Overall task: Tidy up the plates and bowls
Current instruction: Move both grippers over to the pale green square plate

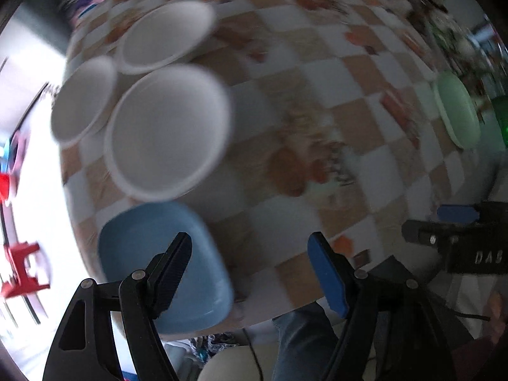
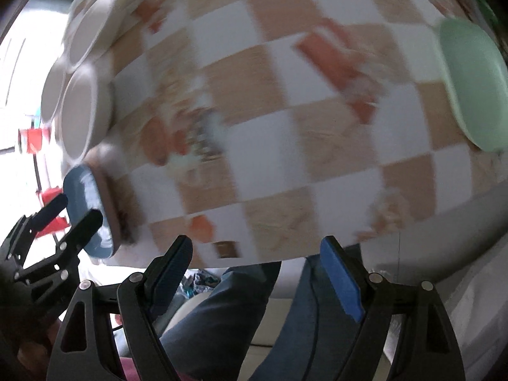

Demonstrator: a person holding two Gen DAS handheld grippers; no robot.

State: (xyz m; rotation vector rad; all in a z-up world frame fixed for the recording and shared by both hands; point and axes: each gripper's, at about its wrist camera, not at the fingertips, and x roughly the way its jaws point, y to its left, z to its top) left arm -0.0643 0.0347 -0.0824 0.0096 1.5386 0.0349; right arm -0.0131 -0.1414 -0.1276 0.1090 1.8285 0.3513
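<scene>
Three white bowls stand together at the table's left. Just in front of them lies a blue squarish plate, near the front edge. A pale green plate sits far right. My left gripper hangs open above the blue plate's right edge, one finger over the plate, not touching it. My right gripper is open over the table's front edge with nothing between its fingers. It sees the green plate, the blue plate and the left gripper.
The table wears a beige and white chequered cloth with fruit prints. A person's jeans-clad legs are below the front edge. Red stools stand on the floor at left. Clutter lines the far right. Both views are motion-blurred.
</scene>
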